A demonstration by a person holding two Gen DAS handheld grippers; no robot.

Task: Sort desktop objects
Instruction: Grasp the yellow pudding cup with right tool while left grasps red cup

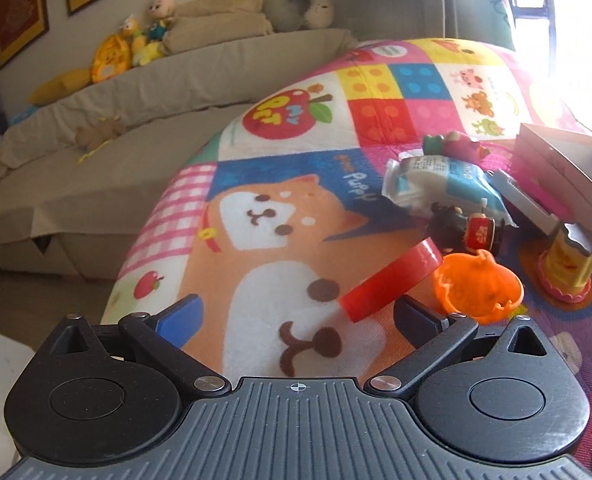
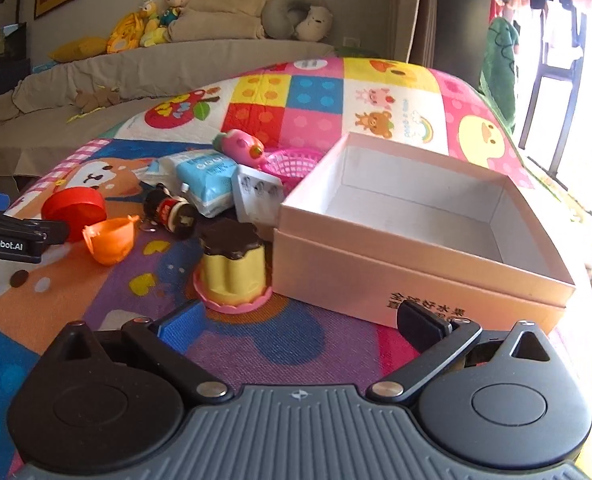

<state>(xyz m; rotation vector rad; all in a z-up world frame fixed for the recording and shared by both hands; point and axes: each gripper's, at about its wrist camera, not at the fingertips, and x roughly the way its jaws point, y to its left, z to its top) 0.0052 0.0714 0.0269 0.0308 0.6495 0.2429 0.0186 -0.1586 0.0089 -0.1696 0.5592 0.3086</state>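
Left tool (image 1: pixel 296 316), jaws spread wide with nothing pinched, hangs above a worktop covered by a patchwork cartoon cloth (image 1: pixel 280 216). A red lid (image 1: pixel 392 284) sits tilted just ahead of its right-hand finger (image 1: pixel 420 318); whether the two touch cannot be told. Just beside the lid lies an orange cup (image 1: pixel 478 286) on its side, and behind these a dark figurine (image 1: pixel 470 230) and a blue-and-white packet (image 1: pixel 444 186).

Right tool (image 2: pixel 298 320), jaws likewise spread and empty, faces a pudding toy (image 2: pixel 234 268), yellow with a brown top and pink base, standing near its left-hand finger (image 2: pixel 182 320). An open box (image 2: pixel 424 236), nothing visible inside, stands just right of the pudding toy, its near wall beside the right-hand finger. Further back, crowded against the box, lie a white card (image 2: pixel 256 196), a pink basket (image 2: pixel 292 162) and a pink plush toy (image 2: pixel 240 146). The left tool enters the right wrist view at the left edge, next to the red lid and orange cup.
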